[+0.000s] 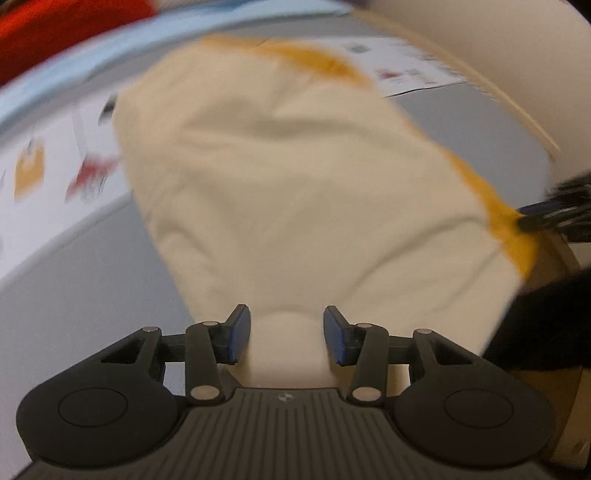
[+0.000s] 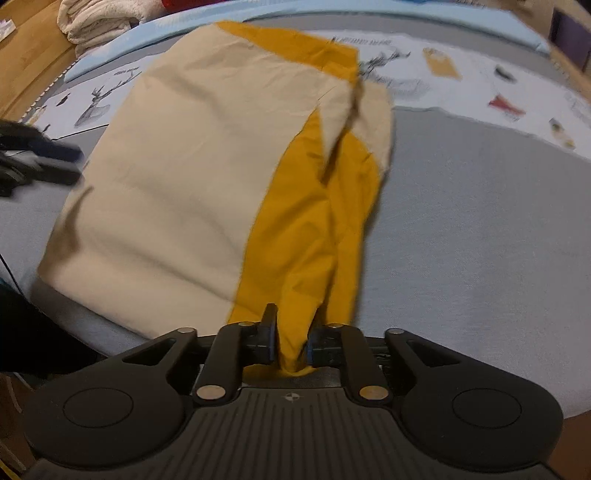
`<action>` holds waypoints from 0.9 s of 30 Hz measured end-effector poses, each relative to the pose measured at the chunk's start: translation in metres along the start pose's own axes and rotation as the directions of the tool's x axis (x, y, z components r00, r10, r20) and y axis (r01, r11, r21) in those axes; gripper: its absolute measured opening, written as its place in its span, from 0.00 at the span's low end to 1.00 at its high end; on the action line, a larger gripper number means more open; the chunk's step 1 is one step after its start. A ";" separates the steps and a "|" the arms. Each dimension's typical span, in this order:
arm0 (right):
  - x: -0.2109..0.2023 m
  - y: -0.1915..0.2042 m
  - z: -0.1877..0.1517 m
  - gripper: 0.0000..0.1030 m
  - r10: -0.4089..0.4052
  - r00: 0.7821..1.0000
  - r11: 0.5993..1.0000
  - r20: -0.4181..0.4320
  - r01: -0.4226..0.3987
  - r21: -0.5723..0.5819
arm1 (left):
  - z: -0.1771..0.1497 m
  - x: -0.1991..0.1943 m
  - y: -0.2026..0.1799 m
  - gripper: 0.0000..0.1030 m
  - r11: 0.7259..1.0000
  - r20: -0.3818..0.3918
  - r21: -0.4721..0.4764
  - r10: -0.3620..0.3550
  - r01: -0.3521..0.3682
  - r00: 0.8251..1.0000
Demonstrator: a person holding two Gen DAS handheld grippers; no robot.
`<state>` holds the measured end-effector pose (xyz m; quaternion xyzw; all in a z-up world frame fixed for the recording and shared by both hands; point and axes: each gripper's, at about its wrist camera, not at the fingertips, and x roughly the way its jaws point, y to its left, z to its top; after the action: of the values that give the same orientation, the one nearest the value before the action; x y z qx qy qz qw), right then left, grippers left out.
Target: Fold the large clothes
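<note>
Garment (image 2: 177,177), cream and mustard, partly folded, laid on grey bed (image 2: 480,221). Mustard flap pinched by right claw (image 2: 290,345). Left claw (image 1: 286,332) spread around cream fold, pads not pressing. Risk judged: fold dragged askew if flap is pulled unevenly.

Grey bed cover (image 2: 480,221) with a white deer-print sheet (image 2: 424,88) at its far edge; folded fluffy white towels (image 2: 99,22) beyond the far left corner.

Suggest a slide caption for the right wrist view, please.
Right tool pinching the yellow panel of a cream-and-yellow garment on the grey bedspread.
</note>
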<state>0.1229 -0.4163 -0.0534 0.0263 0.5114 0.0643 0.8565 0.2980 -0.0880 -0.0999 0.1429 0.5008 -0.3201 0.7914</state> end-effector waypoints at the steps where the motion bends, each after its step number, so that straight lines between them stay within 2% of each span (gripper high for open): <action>1: -0.007 -0.005 0.000 0.16 -0.030 0.999 0.999 0.024 0.029 0.021 | 0.006 -0.006 0.007 0.49 0.999 0.017 -0.042 0.003 -0.002 1.000; 3: -0.022 -0.019 0.002 0.16 -0.104 0.990 0.991 0.098 0.095 0.089 | 0.011 -0.021 0.023 0.49 0.989 0.097 -0.137 -0.033 0.046 0.995; 5: -0.041 -0.035 0.007 0.16 -0.158 0.963 0.977 0.217 0.120 0.178 | 0.013 -0.029 0.040 0.49 0.968 0.143 -0.240 -0.047 0.081 0.989; 8: -0.061 -0.046 0.018 0.16 -0.146 0.903 0.968 0.404 0.046 0.247 | 0.015 -0.032 0.055 0.49 0.950 0.165 -0.307 0.001 0.050 0.986; 9: -0.063 -0.045 0.025 0.21 -0.134 0.878 0.967 0.459 0.016 0.253 | 0.018 -0.033 0.059 0.49 0.946 0.168 -0.322 0.020 0.036 0.986; 11: -0.057 -0.041 0.036 0.25 -0.109 0.856 0.967 0.505 -0.027 0.255 | 0.018 -0.034 0.069 0.49 0.929 0.176 -0.369 0.055 0.015 0.983; 13: -0.041 -0.034 0.051 0.34 -0.076 0.856 0.966 0.511 -0.065 0.252 | 0.020 -0.038 0.078 0.49 0.912 0.187 -0.411 0.074 0.009 0.979; 16: -0.010 -0.025 0.078 0.40 -0.053 0.875 0.963 0.481 -0.082 0.255 | 0.022 -0.042 0.087 0.49 0.891 0.199 -0.455 0.095 0.005 0.975; 17: -0.001 -0.022 0.089 0.41 -0.042 0.875 0.962 0.482 -0.095 0.256 | 0.022 -0.040 0.090 0.49 0.888 0.200 -0.460 0.096 0.007 0.975; 19: 0.015 -0.018 0.110 0.56 -0.020 0.872 0.958 0.490 -0.123 0.258 | 0.021 -0.043 0.090 0.49 0.887 0.202 -0.462 0.101 0.004 0.974; 21: 0.029 -0.014 0.123 0.64 -0.025 0.874 0.955 0.486 -0.123 0.271 | 0.021 -0.042 0.092 0.49 0.888 0.200 -0.460 0.107 -0.003 0.974; 27: 0.083 -0.026 0.157 0.66 -0.048 0.902 0.923 0.429 -0.124 0.363 | 0.024 -0.040 0.094 0.49 0.889 0.220 -0.458 0.116 -0.002 0.969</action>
<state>0.3020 -0.4272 -0.0536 0.2162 0.3117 -0.0269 0.9249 0.3645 -0.0159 -0.0622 -0.0707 0.4573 -0.1848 0.8670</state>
